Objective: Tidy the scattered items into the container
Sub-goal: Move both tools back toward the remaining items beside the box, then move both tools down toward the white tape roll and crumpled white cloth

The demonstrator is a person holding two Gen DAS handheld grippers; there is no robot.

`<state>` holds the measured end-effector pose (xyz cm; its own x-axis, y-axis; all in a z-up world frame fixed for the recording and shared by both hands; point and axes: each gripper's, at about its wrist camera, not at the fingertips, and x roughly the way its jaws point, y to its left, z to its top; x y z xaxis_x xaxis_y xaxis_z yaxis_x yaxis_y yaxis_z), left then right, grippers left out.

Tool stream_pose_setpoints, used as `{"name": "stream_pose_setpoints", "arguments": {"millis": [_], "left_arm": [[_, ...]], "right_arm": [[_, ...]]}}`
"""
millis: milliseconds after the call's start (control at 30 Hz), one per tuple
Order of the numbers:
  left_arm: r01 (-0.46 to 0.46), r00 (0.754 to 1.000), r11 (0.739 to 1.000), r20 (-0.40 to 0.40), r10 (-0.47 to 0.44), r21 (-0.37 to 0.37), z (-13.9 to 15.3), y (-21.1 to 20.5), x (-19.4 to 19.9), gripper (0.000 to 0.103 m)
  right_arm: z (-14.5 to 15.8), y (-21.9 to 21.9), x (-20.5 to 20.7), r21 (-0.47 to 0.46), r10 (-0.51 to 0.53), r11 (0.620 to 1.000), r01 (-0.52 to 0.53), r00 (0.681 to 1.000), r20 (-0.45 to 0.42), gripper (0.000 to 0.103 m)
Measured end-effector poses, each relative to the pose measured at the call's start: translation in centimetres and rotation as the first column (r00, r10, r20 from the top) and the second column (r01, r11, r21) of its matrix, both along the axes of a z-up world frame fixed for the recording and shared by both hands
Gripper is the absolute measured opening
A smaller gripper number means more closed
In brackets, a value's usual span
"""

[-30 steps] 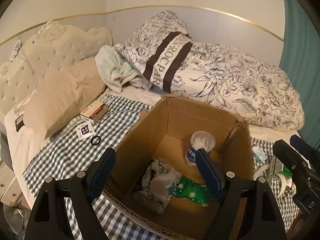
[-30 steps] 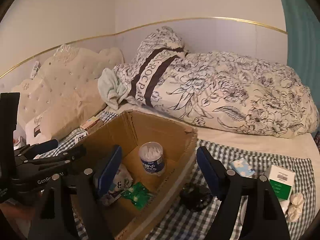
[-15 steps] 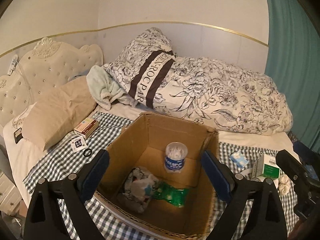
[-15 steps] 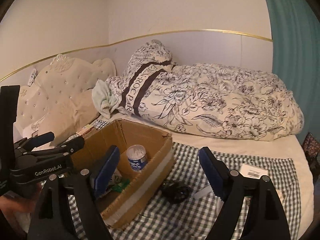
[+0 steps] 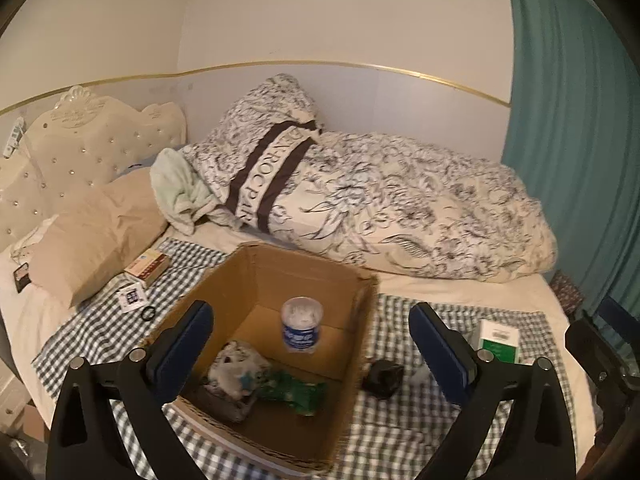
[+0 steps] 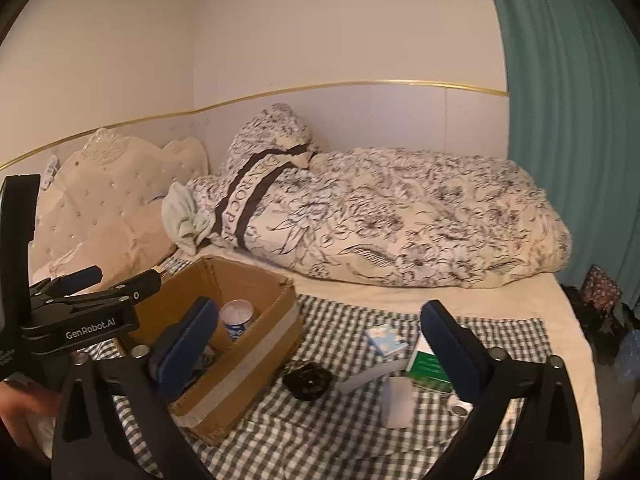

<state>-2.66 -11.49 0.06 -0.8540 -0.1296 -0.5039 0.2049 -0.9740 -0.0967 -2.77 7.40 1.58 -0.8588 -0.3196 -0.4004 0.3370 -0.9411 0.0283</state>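
**Mia:** Jaws on both grippers are opening wide, and nothing sits between them. See the left gripper [image 5: 310,344] over the box? And the right gripper [image 6: 320,344] over the cloth?

**Ben:** Yes. What does the left camera show that the right one does not?

**Mia:** It looks down into the cardboard box [image 5: 244,280]. A white tub with a blue label [image 5: 301,330] stands by the back wall. A crumpled cloth bundle [image 5: 232,372] and a green packet [image 5: 298,394] lie by the front wall. Off the box's left side are a flat red and white pack [image 5: 147,267], a small card [image 5: 131,298] and a black ring [image 5: 148,313], near the checked cloth's left edge.

**Ben:** And the right camera?

**Mia:** It shows a small blue flowery pack [image 6: 385,339] and a white box lying flat [image 6: 396,400], right of the cardboard box. Both views show a black round thing [image 6: 308,380] just beside the box, and a green and white box [image 6: 426,364] toward the cloth's right edge.

**Ben:** What about the room?

**Mia:** The checked cloth [image 6: 344,320] is spread on a bed. A flowery quilt [image 6: 400,220] is piled along the wall. A tan pillow [image 5: 92,236] leans by the white headboard [image 5: 92,140]. A teal curtain [image 6: 568,120] hangs on the right.
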Motion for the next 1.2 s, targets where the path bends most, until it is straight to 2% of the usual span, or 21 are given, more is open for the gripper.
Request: {"name": "stream_pose_setpoints", "arguments": {"millis": [333, 667, 900, 1200], "left_arm": [[0.083, 0.996, 0.997, -0.035, -0.083, -0.005, 1.0, 4.6, 0.4, 0.103], [0.117, 0.991, 0.993, -0.066, -0.118, -0.012, 1.8, 7.7, 0.5, 0.103], [0.14, 0.989, 0.989, -0.042, -0.142, -0.046, 0.8, 10.0, -0.6, 0.103], [0.183, 0.983, 0.983, -0.029, -0.183, -0.022, -1.4, 11.8, -2.2, 0.103]], "right_arm": [[1.2, 4.0, 2.0, 0.02, -0.075, 0.997, 0.075, 0.997, -0.027, 0.103], [1.8, 7.2, 2.8, 0.021, -0.119, 0.993, 0.12, 0.992, -0.043, 0.103], [1.2, 9.3, 2.6, 0.012, -0.145, 0.989, 0.145, 0.988, -0.046, 0.103], [-0.9, 11.6, 1.8, 0.04, -0.157, 0.986, 0.16, 0.985, -0.065, 0.103]]}}
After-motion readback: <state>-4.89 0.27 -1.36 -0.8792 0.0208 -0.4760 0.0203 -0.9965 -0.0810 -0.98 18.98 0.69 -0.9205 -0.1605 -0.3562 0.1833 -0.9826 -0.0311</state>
